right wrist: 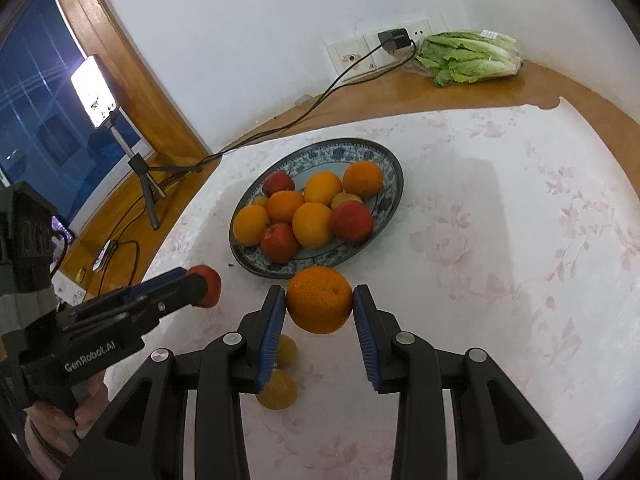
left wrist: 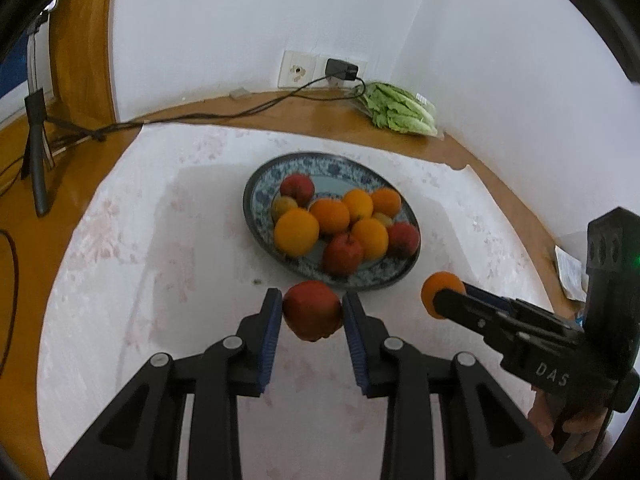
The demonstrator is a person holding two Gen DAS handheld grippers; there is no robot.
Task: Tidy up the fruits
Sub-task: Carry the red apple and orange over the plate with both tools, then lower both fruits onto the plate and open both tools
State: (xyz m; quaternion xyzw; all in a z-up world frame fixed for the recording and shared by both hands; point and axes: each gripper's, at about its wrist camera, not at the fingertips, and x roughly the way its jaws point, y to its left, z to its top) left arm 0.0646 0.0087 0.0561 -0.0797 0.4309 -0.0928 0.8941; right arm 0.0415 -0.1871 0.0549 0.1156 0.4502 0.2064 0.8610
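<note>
The left gripper (left wrist: pixel 312 312) pinched an apple (left wrist: pixel 313 310) and the right gripper (right wrist: pixel 319 306) pinched an orange (right wrist: pixel 319 300), both just before the plate (left wrist: pixel 256 184).

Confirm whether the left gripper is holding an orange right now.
No. The left gripper is shut on a red apple; the right gripper holds the orange.

- Left gripper (left wrist: pixel 312 312) clamps a red apple (left wrist: pixel 312 310) between its blue pads, just in front of the patterned plate (left wrist: pixel 260 184).
- Right gripper (left wrist: pixel 442 294) alongside, pinching an orange (left wrist: pixel 436 286).
- Plate piled with oranges and apples.
</note>
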